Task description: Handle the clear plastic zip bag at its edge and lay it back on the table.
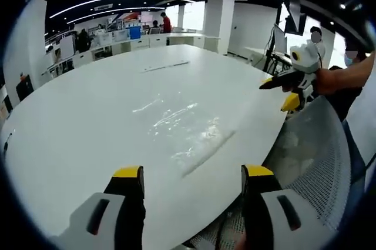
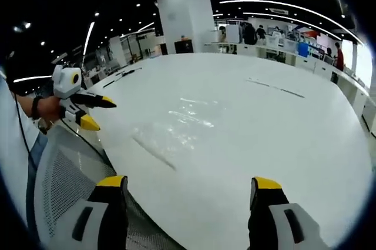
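A clear plastic zip bag [image 1: 188, 129] lies flat on the white oval table [image 1: 88, 120], close to the near edge, its zip strip showing as a dark line. My left gripper [image 1: 194, 172] is open above the table edge, just short of the bag, with nothing between its jaws. In the right gripper view the bag [image 2: 176, 126] lies ahead of my open right gripper [image 2: 189, 182], also empty. Each gripper appears in the other's view, held in a hand off the table's edge: the right gripper [image 1: 281, 92] and the left gripper [image 2: 98, 113], both with jaws apart.
A grey mesh chair back [image 1: 317, 156] [image 2: 64, 179] stands against the table's near edge between the two grippers. A thin long strip [image 1: 164, 66] [image 2: 276, 88] lies farther across the table. Desks, a white column [image 2: 182, 17] and people stand beyond.
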Demonstrator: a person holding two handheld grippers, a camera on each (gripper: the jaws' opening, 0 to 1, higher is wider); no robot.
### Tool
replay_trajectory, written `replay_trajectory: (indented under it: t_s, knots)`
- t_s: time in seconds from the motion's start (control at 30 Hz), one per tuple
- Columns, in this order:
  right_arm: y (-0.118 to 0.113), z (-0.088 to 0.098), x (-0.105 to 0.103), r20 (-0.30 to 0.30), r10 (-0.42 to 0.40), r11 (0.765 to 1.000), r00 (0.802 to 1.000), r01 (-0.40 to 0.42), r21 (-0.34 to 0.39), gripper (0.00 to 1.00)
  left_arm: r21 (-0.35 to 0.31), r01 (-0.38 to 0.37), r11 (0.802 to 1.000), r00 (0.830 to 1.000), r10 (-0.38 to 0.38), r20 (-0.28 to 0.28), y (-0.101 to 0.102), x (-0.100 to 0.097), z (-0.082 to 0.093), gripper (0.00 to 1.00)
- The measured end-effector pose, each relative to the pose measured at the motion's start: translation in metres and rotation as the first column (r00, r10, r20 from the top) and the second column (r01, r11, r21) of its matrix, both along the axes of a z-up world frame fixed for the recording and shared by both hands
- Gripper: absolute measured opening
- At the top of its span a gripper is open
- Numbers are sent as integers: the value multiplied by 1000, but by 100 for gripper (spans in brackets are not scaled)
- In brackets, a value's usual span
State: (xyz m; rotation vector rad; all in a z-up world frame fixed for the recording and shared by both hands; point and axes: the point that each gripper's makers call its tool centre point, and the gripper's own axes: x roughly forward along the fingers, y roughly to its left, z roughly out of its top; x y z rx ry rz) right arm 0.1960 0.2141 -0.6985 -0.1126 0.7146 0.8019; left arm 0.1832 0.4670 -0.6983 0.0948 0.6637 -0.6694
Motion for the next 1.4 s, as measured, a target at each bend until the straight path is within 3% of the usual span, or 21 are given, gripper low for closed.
replay_trajectory:
  t_s: [0.33,0.67,1.1,1.4]
  knots:
    - [-11,2,-6,-5,-44,999,999,44,21,84,-26,-14,1000,1000,14,-26,-6,-7,1,73]
    - [-5,3,-11,7,-9,1000,1000,9,16,85,-39,-33,999,999,32,-40,-13,-12,-4,75]
    - [-6,8,-6,31,-35,998,999,33,48,86,-34,-95,995,995,95,-5,-5,8,0,75]
    - [-4,8,-6,30,-27,998,999,25,60,87,-24,-114,993,993,114,-16,-8,7,-2,74]
